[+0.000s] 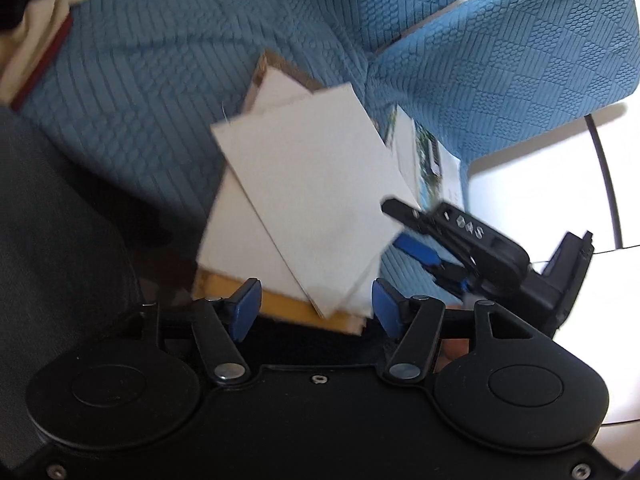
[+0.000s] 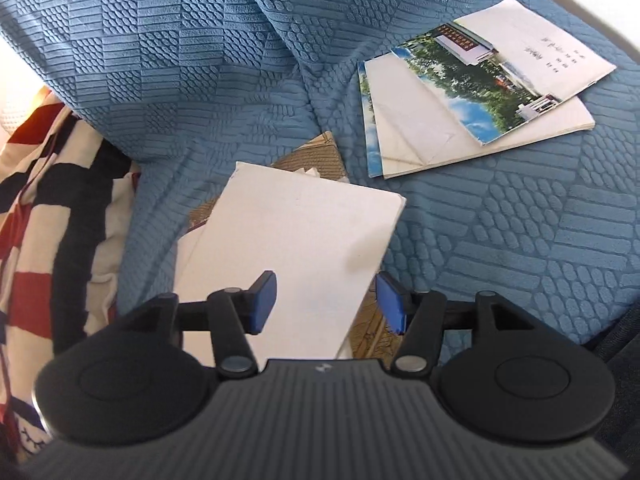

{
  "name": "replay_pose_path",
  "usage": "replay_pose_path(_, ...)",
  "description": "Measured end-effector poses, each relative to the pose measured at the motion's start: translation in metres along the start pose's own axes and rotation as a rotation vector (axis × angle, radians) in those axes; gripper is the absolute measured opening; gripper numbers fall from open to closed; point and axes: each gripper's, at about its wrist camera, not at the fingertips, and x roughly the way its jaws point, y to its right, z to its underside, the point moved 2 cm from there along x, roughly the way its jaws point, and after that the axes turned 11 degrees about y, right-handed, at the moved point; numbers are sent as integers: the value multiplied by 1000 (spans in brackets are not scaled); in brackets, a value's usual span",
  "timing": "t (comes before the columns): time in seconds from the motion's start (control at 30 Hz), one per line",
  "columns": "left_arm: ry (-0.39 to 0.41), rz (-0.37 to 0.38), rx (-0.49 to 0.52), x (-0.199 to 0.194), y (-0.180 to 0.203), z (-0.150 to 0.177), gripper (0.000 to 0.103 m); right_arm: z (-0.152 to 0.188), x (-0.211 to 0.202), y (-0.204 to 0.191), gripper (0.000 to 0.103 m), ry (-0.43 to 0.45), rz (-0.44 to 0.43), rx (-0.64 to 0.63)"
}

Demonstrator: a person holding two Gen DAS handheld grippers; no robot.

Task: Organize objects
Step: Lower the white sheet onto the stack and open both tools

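Observation:
A loose stack of white booklets (image 1: pixel 304 184) lies on a brown cardboard sheet (image 1: pixel 280 308) on the blue textured sofa cover (image 1: pixel 140 92). My left gripper (image 1: pixel 316 308) is open, and the stack's near corner sits between its blue pads (image 1: pixel 246 308) without being pressed. In the right wrist view the top white booklet (image 2: pixel 296 240) reaches between the pads of my right gripper (image 2: pixel 326 300), which is open, with gaps on both sides. The right gripper (image 1: pixel 404 228) also shows in the left wrist view, at the stack's right edge.
A second pile of booklets with a photo cover (image 2: pixel 480 92) lies farther back on the right of the sofa. A red, black and white striped cloth (image 2: pixel 40 200) is bunched at the left. A dark grey cushion (image 1: pixel 60 220) borders the stack, and bright floor (image 1: pixel 540 180) lies past the sofa's edge.

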Motion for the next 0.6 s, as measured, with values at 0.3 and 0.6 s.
replay_pose_path(0.3, 102, -119, 176, 18, 11, -47, 64, 9, -6, -1, 58, 27, 44, 0)
replay_pose_path(0.6, 120, -148, 337, 46, 22, -51, 64, 17, -16, -15, 58, 75, 30, -25)
